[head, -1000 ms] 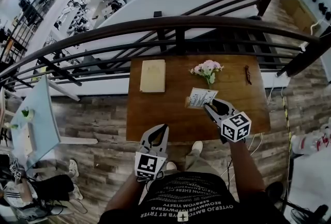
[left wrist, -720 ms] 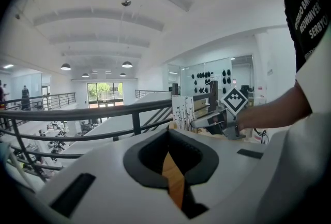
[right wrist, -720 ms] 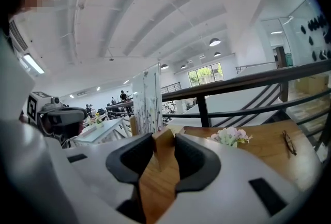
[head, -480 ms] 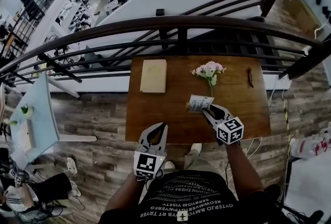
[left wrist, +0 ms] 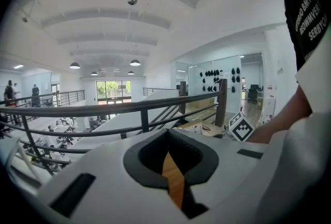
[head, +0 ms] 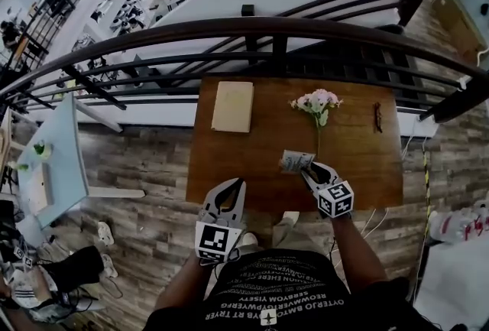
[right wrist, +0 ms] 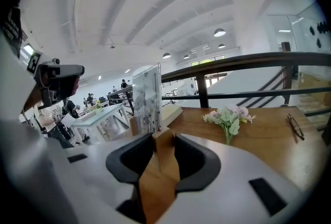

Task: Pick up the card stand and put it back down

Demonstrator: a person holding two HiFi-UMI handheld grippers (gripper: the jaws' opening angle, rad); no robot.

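The right hand-held gripper (head: 309, 171), jaws partly apart, clamps the card stand (head: 294, 161) by its pale wooden base. Its upright clear card carries faint print, over the surface's (head: 229, 161) near edge. The left hand-held gripper (head: 237, 184) is closed and empty.

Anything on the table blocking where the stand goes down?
Nothing visible. The stand in the right tongs is over bare table; the flowers lie farther back, the book off left.

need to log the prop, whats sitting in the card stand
A printed card stands upright in the card stand, whose wooden base the right hand-held gripper clamps. The card's bottom edge is hidden in the base.
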